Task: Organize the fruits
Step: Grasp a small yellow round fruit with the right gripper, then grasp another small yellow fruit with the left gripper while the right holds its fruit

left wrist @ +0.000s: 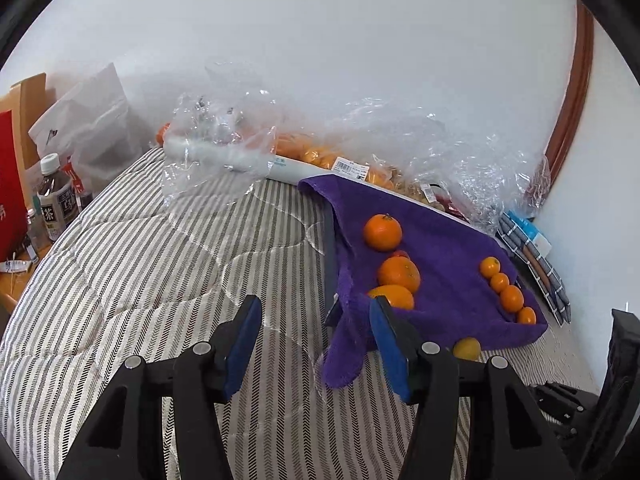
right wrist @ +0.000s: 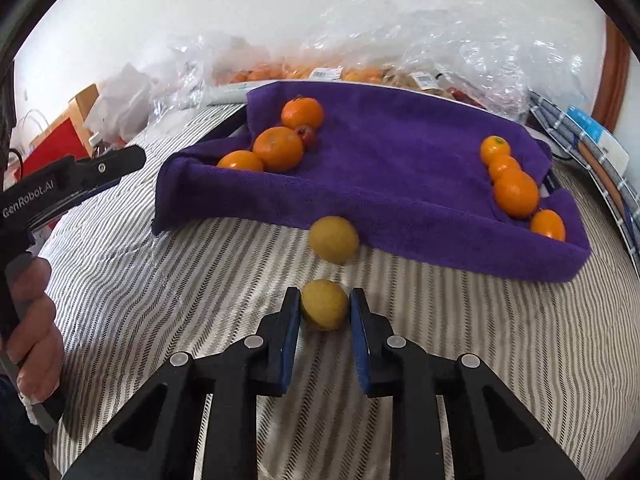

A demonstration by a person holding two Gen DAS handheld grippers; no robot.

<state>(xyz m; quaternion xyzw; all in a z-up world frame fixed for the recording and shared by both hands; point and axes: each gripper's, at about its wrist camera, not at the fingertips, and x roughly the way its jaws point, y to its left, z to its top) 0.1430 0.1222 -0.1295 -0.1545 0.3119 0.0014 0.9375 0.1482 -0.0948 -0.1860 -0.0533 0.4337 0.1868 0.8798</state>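
In the right wrist view my right gripper (right wrist: 325, 304) is shut on a small yellow fruit (right wrist: 325, 305) resting on the striped bedcover (right wrist: 180, 280). A second yellow fruit (right wrist: 334, 239) lies just beyond it, against the edge of a purple towel (right wrist: 392, 168). On the towel's left side sit three oranges (right wrist: 278, 149) with a small red fruit (right wrist: 306, 135). Several smaller oranges (right wrist: 516, 192) line its right side. My left gripper (left wrist: 314, 320) hangs open over the bedcover at the towel's near corner (left wrist: 344, 356), with nothing between its pads. It also shows as a black left gripper body (right wrist: 76, 178) held by a hand (right wrist: 36, 320).
Crinkled clear plastic bags (left wrist: 360, 140) holding more oranges lie behind the towel against the white wall. A tea bottle (left wrist: 54, 200), a white pouch (left wrist: 92, 128) and a red box (left wrist: 10, 200) stand at the far left. Folded cloths (left wrist: 532, 256) lie at the right.
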